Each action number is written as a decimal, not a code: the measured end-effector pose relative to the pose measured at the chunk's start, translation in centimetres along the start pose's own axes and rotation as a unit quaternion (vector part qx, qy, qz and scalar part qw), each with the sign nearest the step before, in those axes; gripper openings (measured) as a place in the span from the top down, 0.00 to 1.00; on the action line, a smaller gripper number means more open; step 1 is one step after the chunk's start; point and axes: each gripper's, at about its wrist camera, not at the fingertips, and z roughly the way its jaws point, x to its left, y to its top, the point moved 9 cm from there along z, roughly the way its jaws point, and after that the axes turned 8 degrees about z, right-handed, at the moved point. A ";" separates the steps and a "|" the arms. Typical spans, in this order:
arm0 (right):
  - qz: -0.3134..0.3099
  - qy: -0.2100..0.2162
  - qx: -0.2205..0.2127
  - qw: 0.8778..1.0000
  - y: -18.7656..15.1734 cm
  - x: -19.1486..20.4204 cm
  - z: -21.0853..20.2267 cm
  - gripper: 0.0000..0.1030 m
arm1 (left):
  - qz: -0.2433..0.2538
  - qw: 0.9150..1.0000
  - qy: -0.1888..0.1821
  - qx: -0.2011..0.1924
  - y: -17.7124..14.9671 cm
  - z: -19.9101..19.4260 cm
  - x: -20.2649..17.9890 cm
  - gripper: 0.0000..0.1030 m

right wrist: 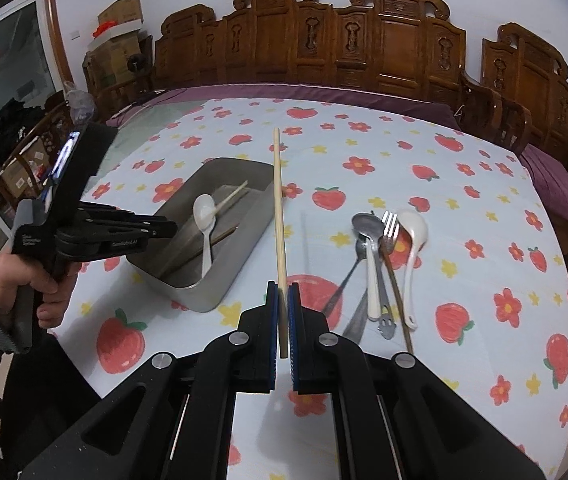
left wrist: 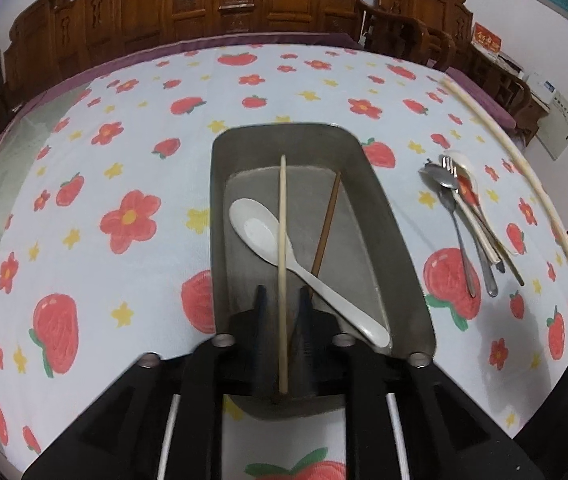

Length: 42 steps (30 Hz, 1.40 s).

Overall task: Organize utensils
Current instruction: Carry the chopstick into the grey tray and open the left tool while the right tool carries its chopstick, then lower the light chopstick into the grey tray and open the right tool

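Observation:
A grey metal tray (left wrist: 396,236) (right wrist: 244,256) sits on the strawberry tablecloth. In it lie a white plastic spoon (left wrist: 268,240) (right wrist: 204,216) and a brown chopstick (left wrist: 326,224). My left gripper (left wrist: 282,300) hangs over the tray's near end with a pale chopstick (left wrist: 283,240) between its fingers, which stand a little apart. My right gripper (right wrist: 283,300) is shut on a second pale chopstick (right wrist: 278,208), held above the table right of the tray. A pile of metal spoons, a fork (right wrist: 389,226) and a white ceramic spoon (right wrist: 414,236) lies right of it.
The utensil pile also shows in the left wrist view (left wrist: 468,216), with the right gripper's chopstick (left wrist: 524,164) beyond it. Carved wooden chairs (right wrist: 364,40) line the table's far edge. A purple cloth border (right wrist: 324,92) runs along the far side.

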 end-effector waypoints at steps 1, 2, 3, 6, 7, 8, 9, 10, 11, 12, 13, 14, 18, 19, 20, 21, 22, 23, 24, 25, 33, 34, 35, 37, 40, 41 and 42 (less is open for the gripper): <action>0.000 0.002 0.001 1.000 0.0 0.3 0.3 0.94 | 0.000 1.000 0.001 -0.004 0.0 -0.5 0.1 0.80; 0.000 0.003 0.001 1.000 0.1 0.5 0.5 0.94 | 0.000 1.000 0.001 -0.010 0.0 -0.9 0.2 0.80; 0.001 0.005 0.002 1.000 0.2 0.8 0.8 0.94 | 0.000 1.000 0.000 -0.014 0.1 -1.3 0.3 0.80; 0.007 0.013 0.007 1.000 0.3 1.8 2.0 0.94 | 0.001 0.999 0.004 -0.036 -0.1 -3.3 1.1 0.74; 0.010 0.016 0.010 1.000 0.4 2.0 2.4 0.94 | 0.000 0.999 0.007 -0.042 -0.1 -3.9 1.4 0.73; 0.014 0.020 0.013 1.000 0.4 2.4 2.9 0.94 | -0.002 0.999 0.009 -0.050 -0.2 -4.5 1.8 0.70; 0.018 0.023 0.015 0.999 0.5 2.7 3.3 0.94 | -0.005 0.998 0.012 -0.058 -0.2 -5.1 2.3 0.67; 0.022 0.027 0.017 0.999 0.6 3.0 3.7 0.94 | -0.007 0.998 0.015 -0.063 -0.3 -5.6 2.6 0.65; 0.029 0.033 0.021 0.999 0.7 3.3 4.2 0.94 | -0.009 0.997 0.018 -0.069 -0.3 -6.0 3.0 0.59; 0.033 0.038 0.023 0.998 0.8 3.7 4.6 0.94 | -0.012 0.997 0.022 -0.077 -0.4 -6.5 3.4 0.52; 0.037 0.041 0.026 0.998 0.9 4.0 5.0 0.94 | -0.016 0.996 0.024 -0.086 -0.4 -7.1 3.8 0.52; 0.041 0.045 0.029 0.998 1.0 4.4 5.6 0.94 | -0.021 0.995 0.025 -0.090 -0.5 -7.4 4.2 0.52; 0.051 0.052 0.041 0.997 1.1 5.7 7.2 0.94 | -0.051 0.993 0.024 -0.101 -0.8 -8.4 5.7 0.39; 0.052 0.052 0.044 0.996 1.2 6.0 7.5 0.94 | -0.052 0.992 0.029 -0.108 -0.8 -8.8 6.0 0.31; 0.052 0.052 0.045 0.996 1.3 6.2 7.7 0.94 | -0.053 0.991 0.037 -0.120 -0.6 -9.3 6.3 0.22; 0.052 0.054 0.048 0.996 1.3 6.6 8.0 0.94 | -0.051 0.989 0.046 -0.132 -0.5 -9.7 6.6 0.21; 0.053 0.054 0.049 0.996 1.4 6.8 8.3 0.94 | -0.049 0.988 0.052 -0.135 -0.4 -10.0 6.8 0.21; 0.054 0.053 0.052 0.996 1.5 7.1 8.6 0.94 | -0.049 0.988 0.053 -0.137 -0.3 -10.2 7.1 0.20; 0.054 0.053 0.055 0.996 1.6 7.3 8.9 0.94 | -0.054 0.987 0.051 -0.139 -0.2 -10.3 7.3 0.18; 0.054 0.051 0.059 0.996 1.7 7.6 9.3 0.94 | -0.058 0.987 0.048 -0.142 -0.2 -10.5 7.5 0.16; 0.061 0.027 0.088 0.994 1.6 8.7 12.0 0.94 | -0.083 0.984 0.052 -0.150 -0.4 -11.1 9.3 0.12; 0.062 0.023 0.091 0.994 1.5 8.7 12.3 0.94 | -0.086 0.984 0.051 -0.151 -0.5 -11.1 9.4 0.12; 0.061 0.021 0.092 0.994 1.4 8.8 12.6 0.94 | -0.089 0.983 0.050 -0.151 -0.5 -11.1 9.6 0.12; 0.063 0.023 0.095 0.993 1.3 9.0 12.9 0.94 | -0.088 0.983 0.053 -0.151 -0.6 -11.1 9.7 0.12; 0.058 0.042 0.088 0.994 1.4 9.7 13.0 0.93 | -0.086 0.984 0.054 -0.149 -0.6 -10.9 9.6 0.12; 0.054 0.046 0.084 0.994 1.5 9.8 13.0 0.93 | -0.085 0.984 0.054 -0.148 -0.6 -10.9 9.6 0.12; 0.050 0.050 0.082 0.994 1.5 9.9 12.9 0.93 | -0.083 0.984 0.054 -0.147 -0.7 -10.9 9.4 0.12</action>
